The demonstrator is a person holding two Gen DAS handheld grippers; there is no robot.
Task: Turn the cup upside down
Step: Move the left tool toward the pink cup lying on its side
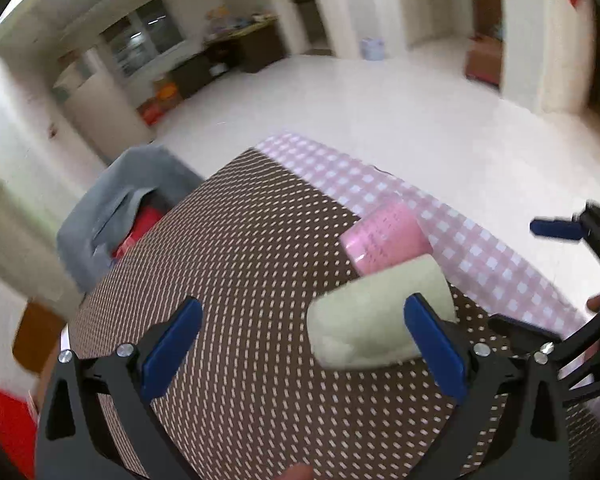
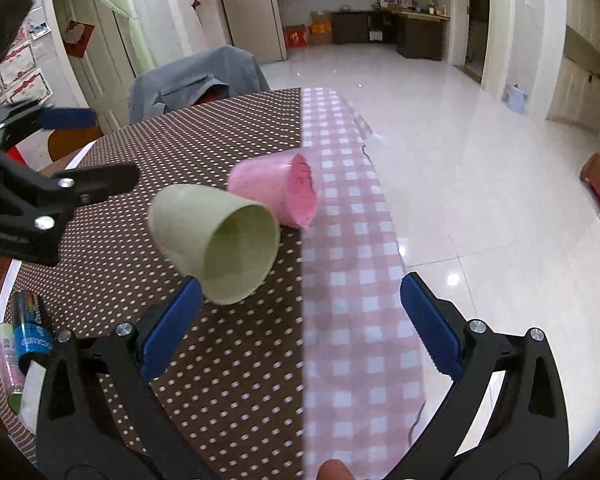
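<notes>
Both tools [image 1: 302,344] [image 2: 300,324] wide open, empty; green cup [image 2: 216,238] sideways.

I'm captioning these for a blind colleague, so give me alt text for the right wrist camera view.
Two plastic cups lie on their sides on a table: a pale green cup, mouth toward the camera, and a pink cup close behind it. The open right gripper, with blue fingers, frames the foreground above a brown polka-dot tablecloth and a pink checked cloth.
</notes>
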